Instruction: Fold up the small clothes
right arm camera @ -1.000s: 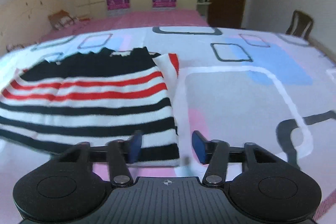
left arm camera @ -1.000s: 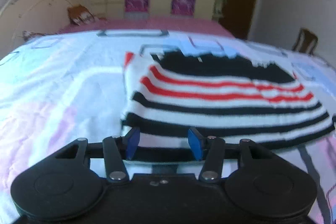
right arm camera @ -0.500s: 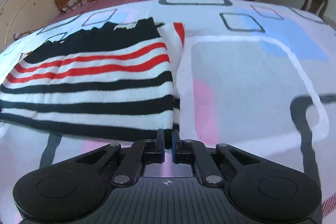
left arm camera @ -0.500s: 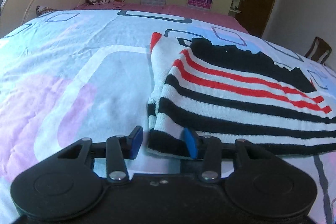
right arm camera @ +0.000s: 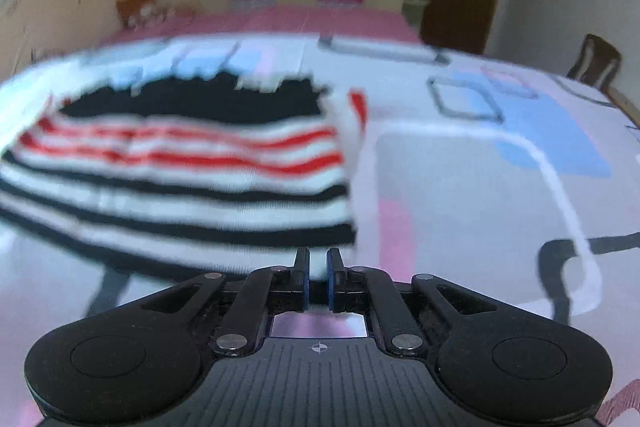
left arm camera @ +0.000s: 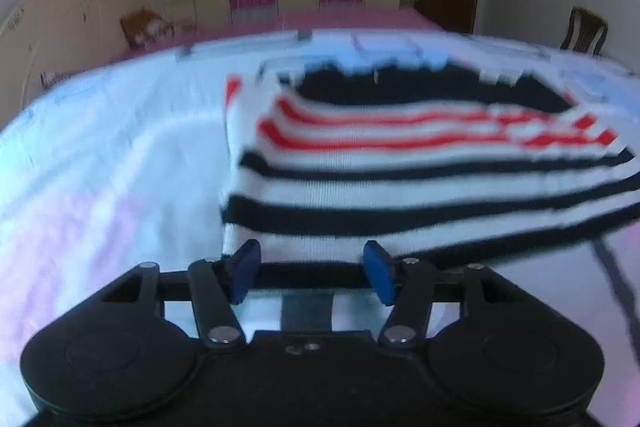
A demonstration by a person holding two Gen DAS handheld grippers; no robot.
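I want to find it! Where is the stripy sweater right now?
The striped sweater lies on the patterned bedsheet, right of centre in the left wrist view and left of centre in the right wrist view, its near hem at both grippers.

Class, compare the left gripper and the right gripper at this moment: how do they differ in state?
The left gripper is open, fingers wide apart after just opening further; the right gripper is closed, fingers nearly together. The left only straddles the striped garment's hem; the right pinches its corner. Both sit at the garment's near edge on the bed.
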